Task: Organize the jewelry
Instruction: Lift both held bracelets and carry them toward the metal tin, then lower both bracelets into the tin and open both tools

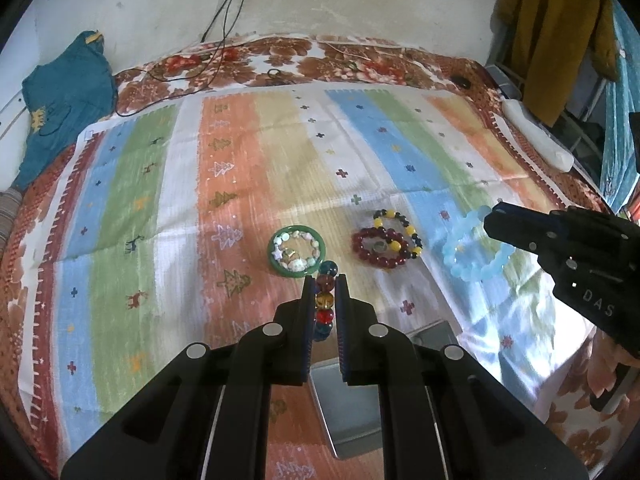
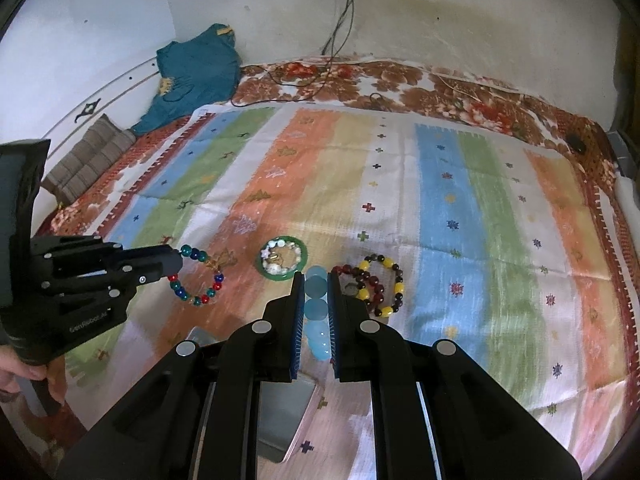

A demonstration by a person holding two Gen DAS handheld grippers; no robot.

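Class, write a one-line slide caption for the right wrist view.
Right gripper holds a pale blue bracelet above the striped cloth; left gripper holds a multicoloured bead bracelet.

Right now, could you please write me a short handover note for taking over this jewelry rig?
Left gripper: shut on the multicolored bead bracelet, held above the cloth.
Right gripper: shut on the light blue bracelet, also lifted.
On the striped cloth: the green bangle with a shell bracelet inside it, and the dark red bracelet overlapping the yellow and black bracelet.
A grey tray lies beneath the grippers, with nothing visible in it.
Left to do: place the two held bracelets, then the four on the cloth.
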